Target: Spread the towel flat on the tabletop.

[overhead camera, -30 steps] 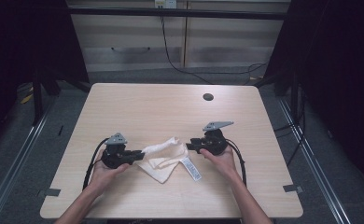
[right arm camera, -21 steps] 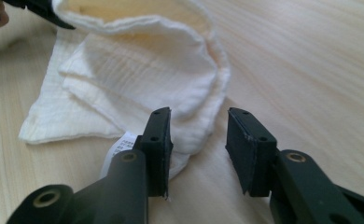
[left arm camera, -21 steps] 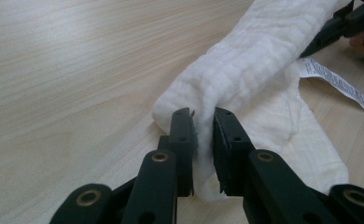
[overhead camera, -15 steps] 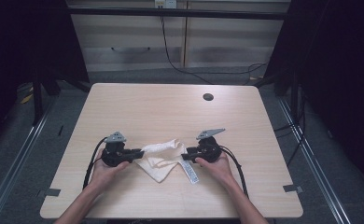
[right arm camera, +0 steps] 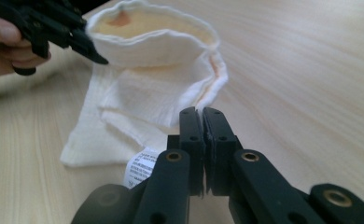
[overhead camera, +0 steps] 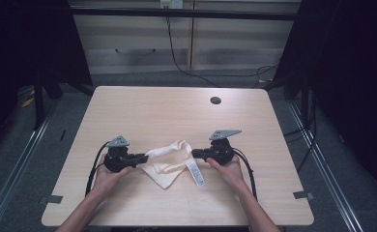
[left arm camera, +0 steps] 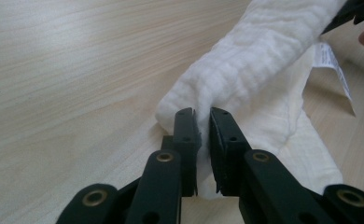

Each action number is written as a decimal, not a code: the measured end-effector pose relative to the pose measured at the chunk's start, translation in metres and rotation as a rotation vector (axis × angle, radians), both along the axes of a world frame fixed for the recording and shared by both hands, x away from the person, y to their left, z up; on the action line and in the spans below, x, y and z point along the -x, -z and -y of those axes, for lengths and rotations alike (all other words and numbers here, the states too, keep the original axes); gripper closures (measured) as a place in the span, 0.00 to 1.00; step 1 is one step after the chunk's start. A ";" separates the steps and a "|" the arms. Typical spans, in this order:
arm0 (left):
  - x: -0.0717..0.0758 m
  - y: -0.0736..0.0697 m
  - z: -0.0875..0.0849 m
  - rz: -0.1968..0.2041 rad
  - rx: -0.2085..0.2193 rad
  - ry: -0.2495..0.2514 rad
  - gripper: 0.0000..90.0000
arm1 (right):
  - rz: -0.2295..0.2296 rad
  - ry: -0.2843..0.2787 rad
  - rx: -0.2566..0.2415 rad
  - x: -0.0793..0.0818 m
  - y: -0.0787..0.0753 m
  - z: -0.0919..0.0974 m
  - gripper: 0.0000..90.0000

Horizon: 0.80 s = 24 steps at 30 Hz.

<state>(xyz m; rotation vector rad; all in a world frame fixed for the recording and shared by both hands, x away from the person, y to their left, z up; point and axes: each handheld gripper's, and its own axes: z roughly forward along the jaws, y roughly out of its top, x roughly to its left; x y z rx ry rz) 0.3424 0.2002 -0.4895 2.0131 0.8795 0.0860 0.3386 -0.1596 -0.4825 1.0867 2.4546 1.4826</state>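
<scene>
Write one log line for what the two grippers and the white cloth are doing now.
left gripper: shut on white cloth | right gripper: shut on cloth's other edge | cloth: partly resting on light wooden table, white label showing

Looks like a lab or test room, not a home. A plain pale wood table (overhead camera: 177,116) w/ a round cable hole (overhead camera: 215,100) is sitting alone on grey carpet floor (overhead camera: 322,145). Black curtains (overhead camera: 355,72) are hanging at both sides, closing off the area. Metal rails (overhead camera: 12,164) are running along the floor left & right of the table. A black cable (overhead camera: 177,53) is dropping from a wall socket (overhead camera: 171,4) past pale cabinet fronts (overhead camera: 143,43) at the back. Tape marks (overhead camera: 303,195) are sticking on the table's near corners.
</scene>
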 end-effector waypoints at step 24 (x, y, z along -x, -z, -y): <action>0.000 -0.010 -0.009 0.043 0.014 -0.072 0.60 | 0.222 0.058 -0.049 -0.003 -0.114 0.014 0.98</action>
